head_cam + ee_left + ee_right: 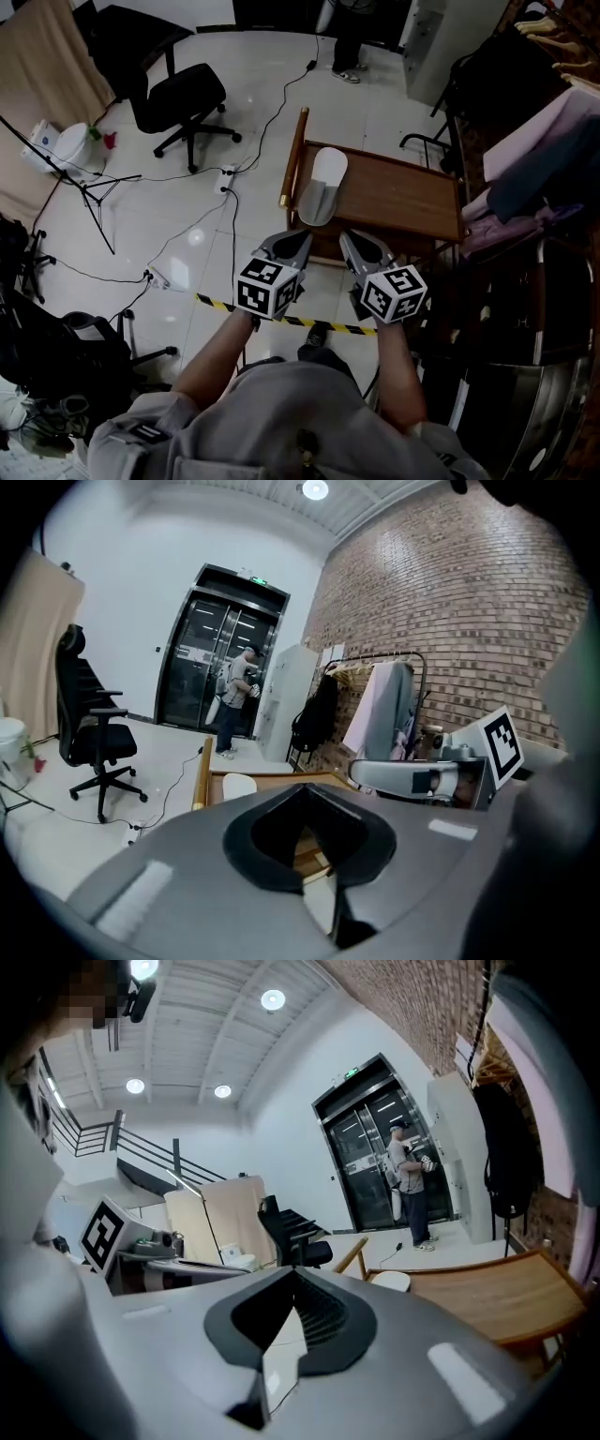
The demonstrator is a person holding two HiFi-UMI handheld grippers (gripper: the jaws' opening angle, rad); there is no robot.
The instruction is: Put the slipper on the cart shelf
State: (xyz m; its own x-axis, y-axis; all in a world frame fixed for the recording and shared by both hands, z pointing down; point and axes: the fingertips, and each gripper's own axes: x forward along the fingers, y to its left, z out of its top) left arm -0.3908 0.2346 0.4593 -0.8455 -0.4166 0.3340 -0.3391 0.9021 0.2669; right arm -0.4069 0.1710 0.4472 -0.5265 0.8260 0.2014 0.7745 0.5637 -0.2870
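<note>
A pale grey slipper (323,183) lies on the left end of the wooden cart's top shelf (398,199), sole down and apart from both grippers. It shows as a small pale shape in the left gripper view (238,785) and in the right gripper view (391,1280). My left gripper (298,244) and right gripper (358,246) hover side by side just short of the cart's near edge, close to my body. Both point toward the cart. Both are shut with nothing between their fingers. Seen from their own cameras, the left gripper (302,787) and the right gripper (293,1273) have their tips together.
The cart's wooden handle (292,155) stands at its left end. An office chair (183,98), cables and a power strip (225,178) lie on the floor to the left. Yellow-black tape (281,319) crosses below the grippers. A clothes rack (548,141) fills the right. A person (349,52) stands far back.
</note>
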